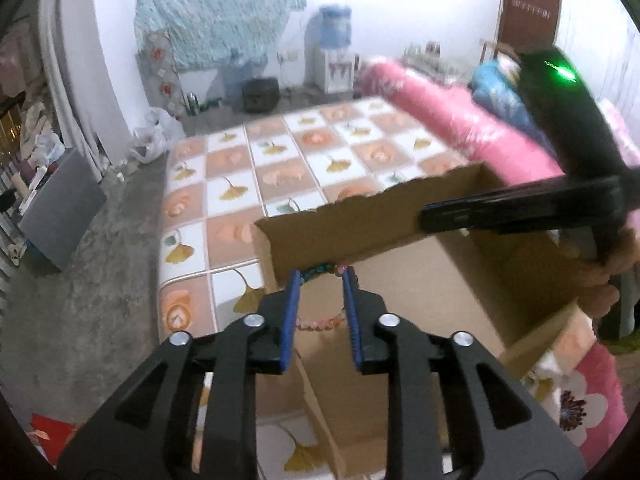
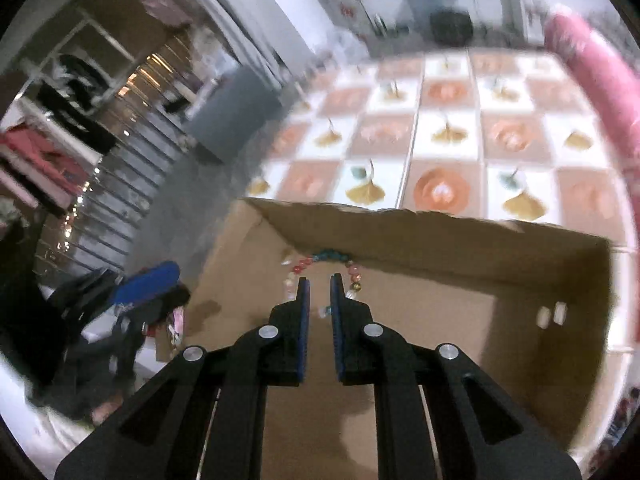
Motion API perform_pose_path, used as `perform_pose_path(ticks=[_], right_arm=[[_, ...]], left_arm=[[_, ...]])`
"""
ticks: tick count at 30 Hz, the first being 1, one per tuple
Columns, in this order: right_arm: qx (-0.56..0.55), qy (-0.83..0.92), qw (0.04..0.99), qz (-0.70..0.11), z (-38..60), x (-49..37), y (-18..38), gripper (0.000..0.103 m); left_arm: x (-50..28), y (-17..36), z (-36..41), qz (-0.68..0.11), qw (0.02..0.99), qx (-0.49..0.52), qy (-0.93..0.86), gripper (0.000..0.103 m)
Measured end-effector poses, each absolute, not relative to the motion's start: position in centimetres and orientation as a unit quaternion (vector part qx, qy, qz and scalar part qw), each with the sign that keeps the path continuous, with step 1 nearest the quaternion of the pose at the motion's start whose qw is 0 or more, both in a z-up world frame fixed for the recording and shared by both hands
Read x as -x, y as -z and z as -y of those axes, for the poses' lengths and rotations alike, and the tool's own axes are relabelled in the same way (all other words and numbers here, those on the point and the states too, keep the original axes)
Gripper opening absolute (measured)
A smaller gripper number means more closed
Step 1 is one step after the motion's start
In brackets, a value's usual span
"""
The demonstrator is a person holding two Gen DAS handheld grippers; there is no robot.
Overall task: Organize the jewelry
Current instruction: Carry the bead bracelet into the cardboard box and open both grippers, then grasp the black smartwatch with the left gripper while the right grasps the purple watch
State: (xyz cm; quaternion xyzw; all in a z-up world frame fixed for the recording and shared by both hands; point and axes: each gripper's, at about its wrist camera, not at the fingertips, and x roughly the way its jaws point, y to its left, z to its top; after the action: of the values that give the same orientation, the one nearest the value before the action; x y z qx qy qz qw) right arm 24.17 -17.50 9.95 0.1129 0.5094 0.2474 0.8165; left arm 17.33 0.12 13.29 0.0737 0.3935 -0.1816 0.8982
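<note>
Bedroom scene, and a bed (image 1: pixel 280 168) with a checked leaf-and-flower cover is taking up most of the background, with a rolled pink blanket (image 1: pixel 448 120) lying along its far side and a water dispenser (image 1: pixel 332 52) standing against the back wall. Sitting at the near edge of the bed is an open cardboard box (image 1: pixel 400 208), and it's getting all the attention.

A beaded bracelet (image 2: pixel 324 264) is lying on the box floor, pushed up against the far wall near the far left corner. Beads are a mix of red, teal and pale ones, a bit blurry though.

Left gripper (image 1: pixel 322 276) is pointing down into the box right over the bracelet, with its blue pads standing apart and nothing pressed between them. The bead loop is showing in the gap and around the tips, but I honestly can't tell if the tips are touching it.

Right gripper (image 2: pixel 319 280) is hanging over the same spot with its pads nearly together, only a slim gap, and nothing caught in there. A hand (image 1: pixel 612 276) is holding its handle at the right side.
</note>
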Motion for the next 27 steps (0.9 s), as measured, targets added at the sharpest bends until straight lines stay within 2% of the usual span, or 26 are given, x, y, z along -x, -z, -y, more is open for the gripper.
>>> perform_pose_path(ticks=[2, 3, 5, 8, 11, 19, 27], right_arm=[[-0.105, -0.254, 0.84, -0.468, 19.1, -20.3, -12.7, 0.011], [-0.104, -0.261, 0.85, -0.445, 20.0, -18.0, -14.0, 0.012], [-0.101, -0.267, 0.863, -0.418, 21.3, -14.4, -15.4, 0.021], [-0.09, -0.268, 0.878, -0.387, 22.6, -8.8, -15.8, 0.024], [-0.092, -0.263, 0.879, -0.387, 22.7, -4.7, -13.9, 0.025], [-0.124, -0.229, 0.839, -0.477, 19.6, -2.0, -3.5, 0.026], [-0.107, -0.198, 0.834, -0.503, 17.4, -3.5, 0.3, 0.026]], left_arm=[[-15.2, -14.3, -1.3, -0.375, 0.907, -0.063, 0.181, 0.04], [-13.3, -14.7, -2.3, -0.362, 0.913, -0.056, 0.179, 0.043], [-10.7, -14.7, -3.4, -0.354, 0.917, -0.05, 0.178, 0.057], [-7.7, -13.8, -4.7, -0.354, 0.918, -0.041, 0.172, 0.069], [-4.7, -11.1, -5.8, -0.372, 0.914, -0.02, 0.164, 0.077], [-1.8, -1.5, -4.0, -0.483, 0.86, 0.012, 0.167, 0.078], [-1.6, 1.4, -3.3, -0.504, 0.841, 0.058, 0.188, 0.077]])
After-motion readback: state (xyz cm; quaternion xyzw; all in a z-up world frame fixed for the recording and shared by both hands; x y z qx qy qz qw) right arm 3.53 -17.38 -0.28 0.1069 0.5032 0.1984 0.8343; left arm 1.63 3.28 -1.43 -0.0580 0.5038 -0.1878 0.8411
